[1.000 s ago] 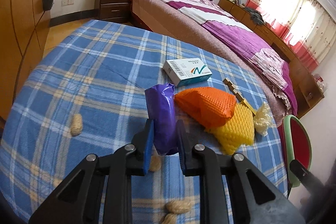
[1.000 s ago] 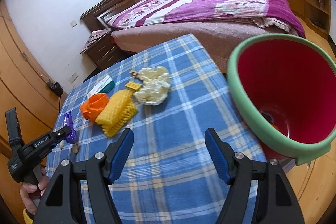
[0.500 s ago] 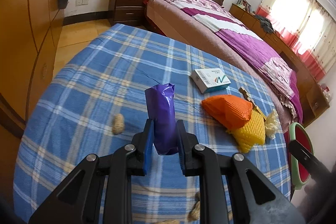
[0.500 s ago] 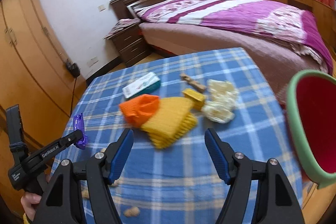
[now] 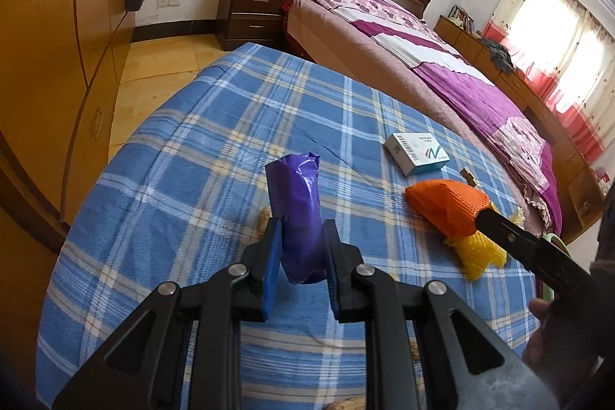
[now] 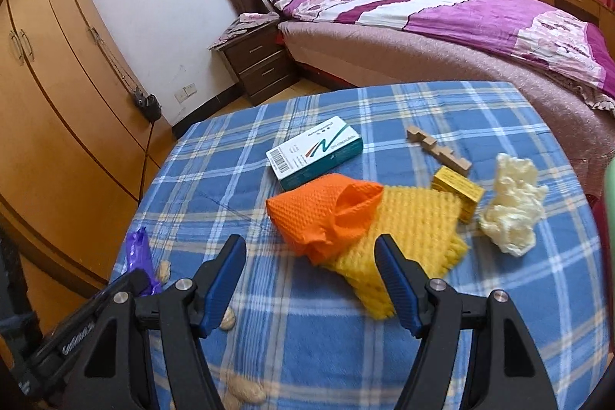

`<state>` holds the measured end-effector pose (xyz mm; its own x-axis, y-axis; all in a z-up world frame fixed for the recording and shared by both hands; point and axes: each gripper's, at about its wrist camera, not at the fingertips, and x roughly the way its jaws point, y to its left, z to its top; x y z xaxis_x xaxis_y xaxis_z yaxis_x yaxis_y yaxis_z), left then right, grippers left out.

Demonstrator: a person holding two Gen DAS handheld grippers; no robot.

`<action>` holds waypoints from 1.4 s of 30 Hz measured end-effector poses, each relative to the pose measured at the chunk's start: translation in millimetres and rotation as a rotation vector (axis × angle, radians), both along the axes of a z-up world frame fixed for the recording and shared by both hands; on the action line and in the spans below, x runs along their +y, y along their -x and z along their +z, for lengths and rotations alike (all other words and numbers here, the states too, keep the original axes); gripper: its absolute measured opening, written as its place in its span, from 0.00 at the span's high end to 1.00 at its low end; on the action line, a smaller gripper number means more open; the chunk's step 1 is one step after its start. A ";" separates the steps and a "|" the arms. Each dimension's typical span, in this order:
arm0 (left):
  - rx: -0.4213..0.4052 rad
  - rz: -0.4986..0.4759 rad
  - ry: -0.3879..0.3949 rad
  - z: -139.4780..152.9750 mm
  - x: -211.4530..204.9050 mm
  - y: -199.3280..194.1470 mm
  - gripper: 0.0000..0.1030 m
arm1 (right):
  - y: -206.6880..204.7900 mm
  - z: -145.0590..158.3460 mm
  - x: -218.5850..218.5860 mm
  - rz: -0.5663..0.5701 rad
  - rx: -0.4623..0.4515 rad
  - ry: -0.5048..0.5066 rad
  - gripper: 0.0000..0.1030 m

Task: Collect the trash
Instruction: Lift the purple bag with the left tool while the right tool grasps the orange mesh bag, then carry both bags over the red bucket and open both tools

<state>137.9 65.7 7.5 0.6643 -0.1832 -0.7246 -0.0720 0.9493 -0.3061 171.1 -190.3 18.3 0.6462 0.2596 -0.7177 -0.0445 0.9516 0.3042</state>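
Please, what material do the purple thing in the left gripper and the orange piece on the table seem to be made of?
The purple wrapper, clamped in the left gripper, looks like thin plastic film: it is glossy, creased and crumpled at the top. The orange piece looks like soft foam netting, probably fruit packing: a matte surface with a regular dimpled mesh, folded over itself.

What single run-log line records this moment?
left gripper: shut on purple wrapper | right gripper: open, empty, above orange net
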 end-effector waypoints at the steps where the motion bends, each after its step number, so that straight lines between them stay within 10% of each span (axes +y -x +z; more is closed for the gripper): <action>1: 0.001 0.000 0.000 -0.9 1.0 0.0 0.80 | -3.2 -2.2 1.5 -0.001 0.004 0.002 0.32; 14: 0.010 -0.001 0.014 -5.4 5.3 2.5 0.80 | -8.7 -14.5 12.7 0.060 0.010 -0.006 0.90; 42: -0.087 -0.139 0.044 43.8 -42.7 41.0 0.79 | 108.2 83.5 -35.3 0.013 -0.290 -0.048 0.93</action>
